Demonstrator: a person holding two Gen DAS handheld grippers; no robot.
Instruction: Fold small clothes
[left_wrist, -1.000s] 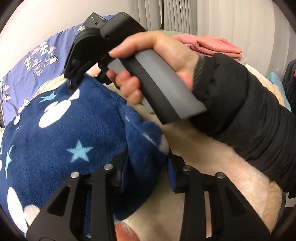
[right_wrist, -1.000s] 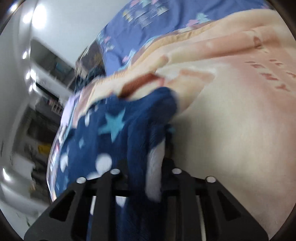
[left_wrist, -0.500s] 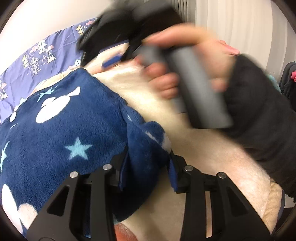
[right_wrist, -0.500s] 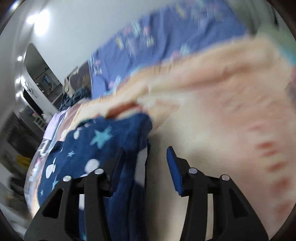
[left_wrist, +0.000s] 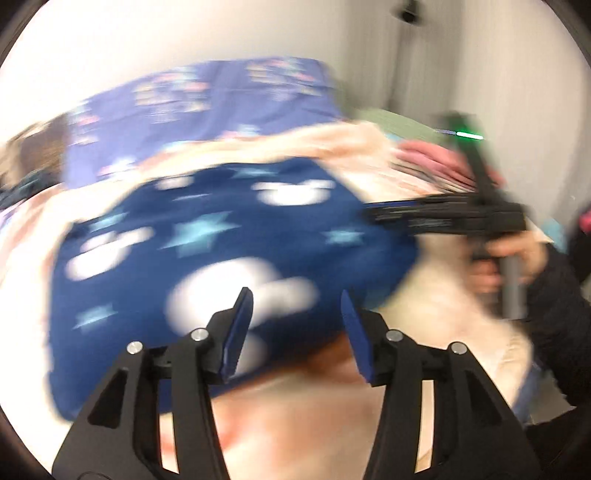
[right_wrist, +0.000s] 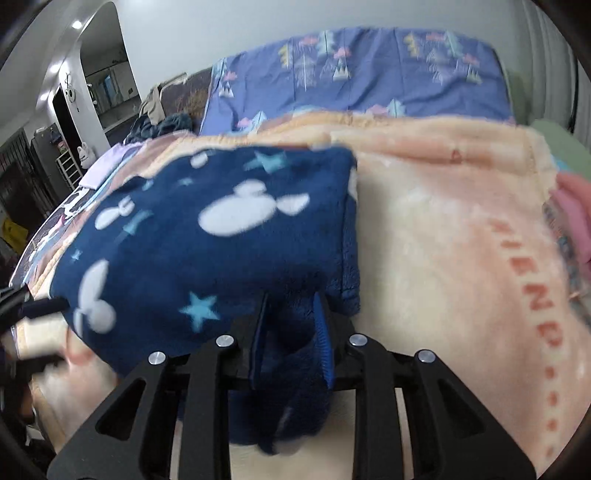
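A navy fleece garment (right_wrist: 207, 236), printed with pale blue stars and white mouse-head shapes, lies folded on a peach plush blanket (right_wrist: 443, 236) spread over a bed.

The right wrist view is the sharper of the two. In it the right gripper (right_wrist: 291, 332) has a bunched fold of the navy fleece between its blue pads, which press on the cloth as the jaws close. It also takes in the lilac patterned bedsheet (right_wrist: 369, 74) at the head of the bed, red lettering woven into the blanket at right, a doorway and shelving at far left, and a blurred edge of the left gripper (right_wrist: 29, 308) at the left margin.

The left wrist view, heavily smeared by motion, supplies the other side. Here the left gripper (left_wrist: 295, 325) hangs above the near edge of the garment (left_wrist: 221, 236), its jaws apart and opening, with no cloth caught between them. Only this view shows the person's right hand (left_wrist: 517, 254) and black sleeve (left_wrist: 561, 325) around the grey handle of the right gripper (left_wrist: 373, 212), whose fingers lie level at the garment's right edge; whether they are together cannot be told from this side. A stack of pink clothes (left_wrist: 436, 162) sits beyond it.
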